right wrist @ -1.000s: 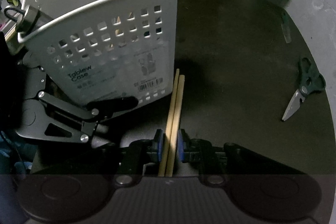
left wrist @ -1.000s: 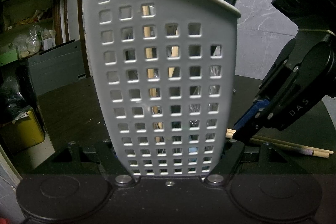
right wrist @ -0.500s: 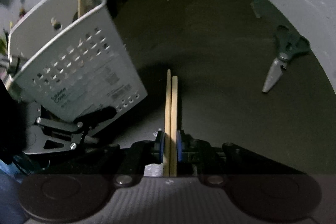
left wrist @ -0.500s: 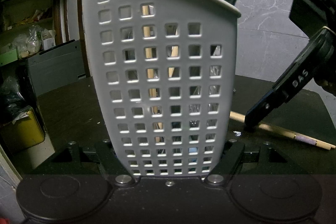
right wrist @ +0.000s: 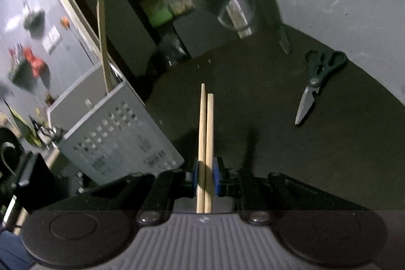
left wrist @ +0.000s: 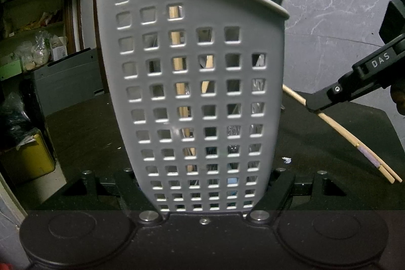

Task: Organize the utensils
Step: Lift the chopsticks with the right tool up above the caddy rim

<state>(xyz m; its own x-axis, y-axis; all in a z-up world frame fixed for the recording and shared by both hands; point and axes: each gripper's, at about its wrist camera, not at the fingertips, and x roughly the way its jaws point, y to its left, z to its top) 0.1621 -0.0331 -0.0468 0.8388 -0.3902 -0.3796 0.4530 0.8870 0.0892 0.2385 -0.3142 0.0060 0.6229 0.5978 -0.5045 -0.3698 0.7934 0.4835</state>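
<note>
Nearest us, our left gripper (left wrist: 202, 194) clamps the base of the grey utensil caddy (left wrist: 195, 92), standing on the dark table (right wrist: 265, 118) near its left edge. Our right gripper (right wrist: 205, 175) pinches a pair of wooden chopsticks (right wrist: 206, 133) lifted above mid-table. We should tip them upright over the caddy's open rim before releasing; farther right, scissors (right wrist: 316, 82) lie unsorted.

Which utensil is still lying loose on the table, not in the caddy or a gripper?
The scissors, flat on the dark table; the chopsticks sit in the right gripper.
</note>
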